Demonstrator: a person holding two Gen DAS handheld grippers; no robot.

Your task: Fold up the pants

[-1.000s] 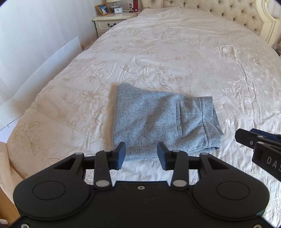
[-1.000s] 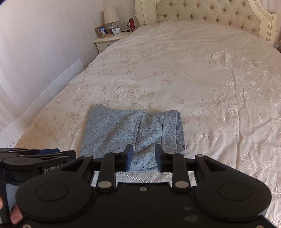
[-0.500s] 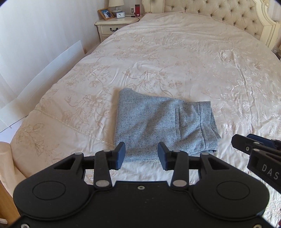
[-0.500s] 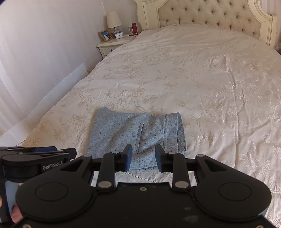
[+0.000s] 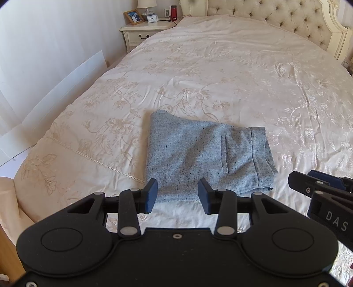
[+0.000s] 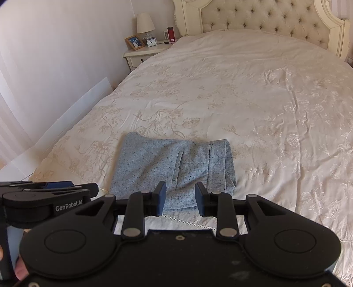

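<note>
The grey-blue pants lie folded into a flat rectangle near the foot of the bed, also in the right wrist view. My left gripper is open and empty, held above the pants' near edge without touching. My right gripper is open and empty, also just short of the near edge. The right gripper shows at the right edge of the left wrist view. The left gripper shows at the left of the right wrist view.
The cream floral bedspread covers the whole bed. A tufted headboard stands at the far end. A nightstand with a lamp, photo frame and clock stands at the far left. A white wall runs along the left.
Both grippers have drawn back and up from the pants, so more of the bed and the nightstand shows. The pants lie still. Both grippers stay open.
</note>
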